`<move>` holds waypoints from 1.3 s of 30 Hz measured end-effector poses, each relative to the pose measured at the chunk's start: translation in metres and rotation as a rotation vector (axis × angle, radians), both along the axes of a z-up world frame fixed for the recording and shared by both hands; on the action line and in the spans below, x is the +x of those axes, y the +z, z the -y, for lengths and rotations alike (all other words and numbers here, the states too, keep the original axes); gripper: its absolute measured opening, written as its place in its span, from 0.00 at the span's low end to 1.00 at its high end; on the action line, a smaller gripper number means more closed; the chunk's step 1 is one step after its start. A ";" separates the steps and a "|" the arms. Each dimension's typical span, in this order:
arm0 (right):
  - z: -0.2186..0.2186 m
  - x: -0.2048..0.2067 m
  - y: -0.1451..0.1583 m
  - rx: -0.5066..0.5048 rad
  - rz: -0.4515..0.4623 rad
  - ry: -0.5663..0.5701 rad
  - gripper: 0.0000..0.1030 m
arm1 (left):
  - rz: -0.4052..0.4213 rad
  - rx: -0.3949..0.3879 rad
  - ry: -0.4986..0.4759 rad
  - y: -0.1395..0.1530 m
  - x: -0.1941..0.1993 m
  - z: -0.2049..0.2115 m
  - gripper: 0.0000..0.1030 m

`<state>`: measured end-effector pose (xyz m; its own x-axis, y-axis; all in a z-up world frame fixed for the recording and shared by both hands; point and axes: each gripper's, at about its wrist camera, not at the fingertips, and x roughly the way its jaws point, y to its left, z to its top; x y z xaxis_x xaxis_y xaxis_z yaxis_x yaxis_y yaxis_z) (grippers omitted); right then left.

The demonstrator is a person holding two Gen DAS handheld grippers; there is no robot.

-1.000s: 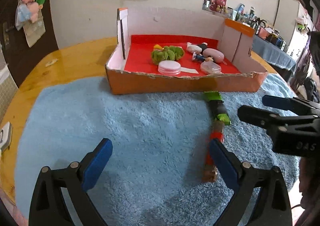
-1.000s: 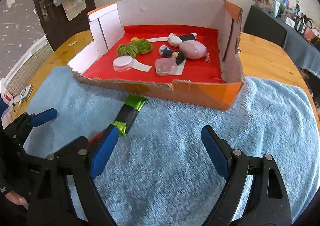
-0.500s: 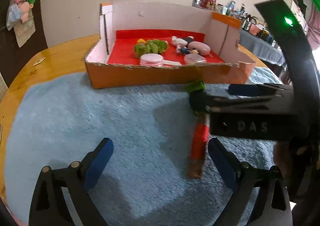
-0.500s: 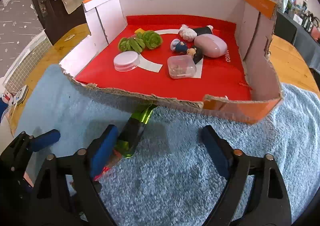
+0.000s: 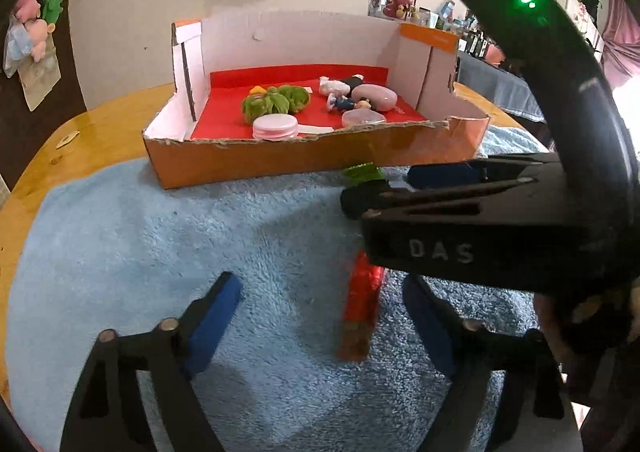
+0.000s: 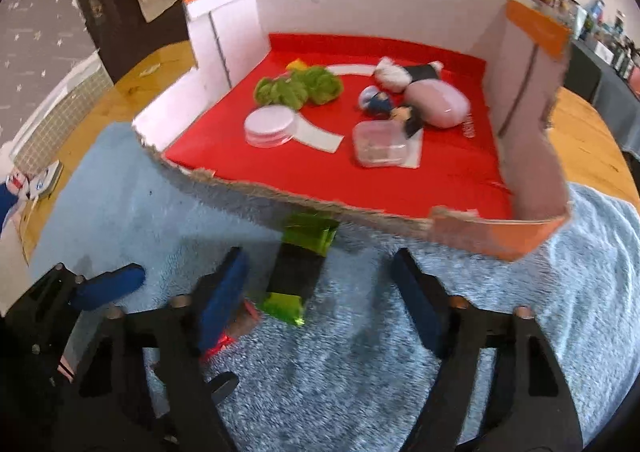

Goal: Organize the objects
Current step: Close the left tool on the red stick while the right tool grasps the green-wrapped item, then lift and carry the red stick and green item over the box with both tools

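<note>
The right tool [image 6: 320, 284] had just been narrowing its jaws, and the long wrapped stick [image 6: 298, 272] lay between them at the lower middle of its view, black in the middle with shiny green bands at both ends. The pads [image 6: 224, 300] stood either side of it with a gap showing on the right, so the jaws were apart and not yet pressing. The left tool [image 5: 322, 316] had also just been closing in, with the stick's red end [image 5: 362, 308] between its pads at the bottom centre of its view; its jaws too were apart, clear of the wrapper. A second earlier both tools had stood wider and the right one had hung off at the side of the stick; now it sat straight over it, crossing the right of the left camera's view. I judged a pick-up was close, the stick being the one thing outside the box [image 6: 460, 226].

The stick lay flat on the blue rug [image 5: 160, 252] covering the desk [image 5: 100, 124], its far green end touching or tucked just under the box's torn front wall. It looked like a thin foil-wrapped bar, crinkly and slippery. Inside the box, in the upper middle of both views, sat a green puff [image 6: 300, 88], a round lid [image 6: 270, 126], a clear tub [image 6: 380, 142] and a pink case [image 6: 438, 104].
</note>
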<state>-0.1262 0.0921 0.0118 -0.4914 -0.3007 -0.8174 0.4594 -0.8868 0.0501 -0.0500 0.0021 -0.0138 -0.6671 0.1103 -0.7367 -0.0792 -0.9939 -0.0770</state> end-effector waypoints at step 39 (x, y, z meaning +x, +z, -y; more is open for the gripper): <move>-0.026 0.037 0.030 -0.127 -0.041 0.041 0.22 | -0.052 0.086 0.007 0.029 -0.008 0.021 0.14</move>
